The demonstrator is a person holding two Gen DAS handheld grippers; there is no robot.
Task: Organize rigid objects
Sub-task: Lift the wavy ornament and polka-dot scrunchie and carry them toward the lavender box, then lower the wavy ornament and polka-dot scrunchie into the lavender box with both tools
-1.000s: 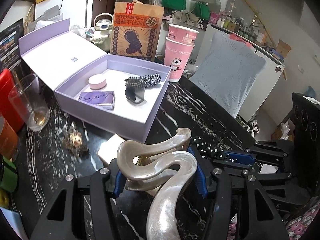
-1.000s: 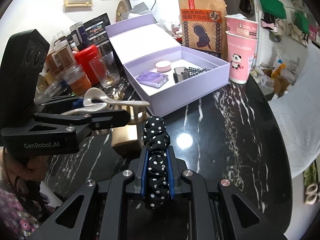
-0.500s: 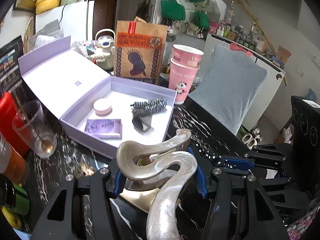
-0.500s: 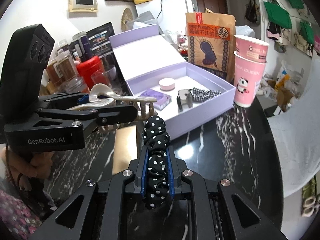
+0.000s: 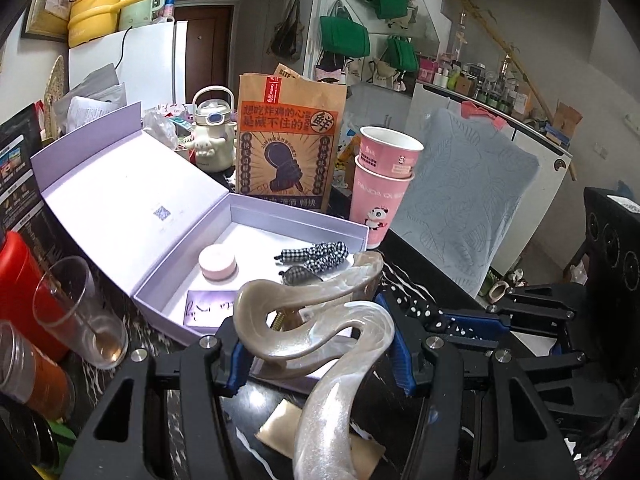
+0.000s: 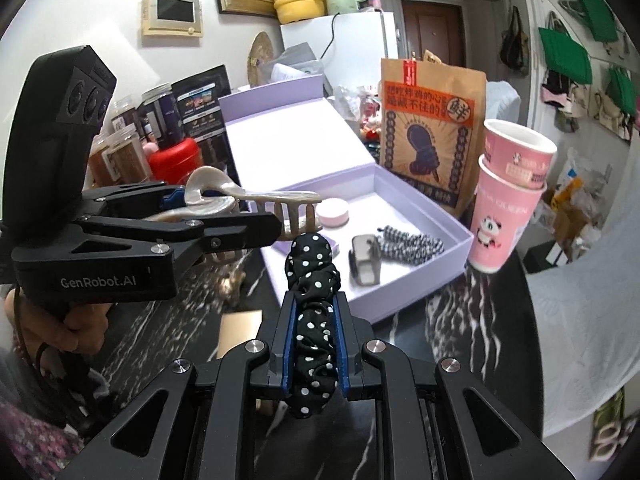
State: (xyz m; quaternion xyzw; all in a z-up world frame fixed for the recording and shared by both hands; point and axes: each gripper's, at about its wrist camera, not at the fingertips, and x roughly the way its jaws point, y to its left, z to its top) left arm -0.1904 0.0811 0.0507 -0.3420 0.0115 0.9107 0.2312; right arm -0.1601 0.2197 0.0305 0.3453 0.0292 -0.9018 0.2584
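- Gripping a pearly hair claw clip (image 5: 312, 332) is the left gripper (image 5: 320, 354); jaws clenched on its handle end, blue pads on both sides, in the left wrist view.
- Clip is held in the air over the near wall of the open lilac box (image 5: 256, 216), toothed end toward the box.
- Inside the box: round pink compact (image 5: 217, 263), checked scrunchie (image 5: 320, 254), small dark claw clip (image 5: 300, 276), purple card (image 5: 208, 312) by the near wall.
- Lid lies folded back on the box's left. Behind the box: brown paper bag (image 5: 286, 140) and two stacked pink cups (image 5: 380, 184).
- Left of the box: empty glass (image 5: 78, 312), red canister (image 5: 20, 284). Tan square pad (image 5: 280, 424) lies on the black marbled surface (image 5: 420, 264) under the gripper.
- Right gripper shows at the right of this view, polka-dot fabric between its blue pads.
- Right wrist view: right gripper (image 6: 316, 332) has jaws clenched on a black polka-dot scrunchie (image 6: 312, 312), which sticks out past the fingertips.
- Scrunchie is in the air just short of the box's near-left corner (image 6: 400, 300).
- Left gripper (image 6: 160, 236) comes in from the left, hair claw clip (image 6: 248, 200) in it, teeth hanging over the box's left wall.
- Box contents match here: compact (image 6: 333, 213), dark clip (image 6: 365, 266), checked scrunchie (image 6: 412, 245).
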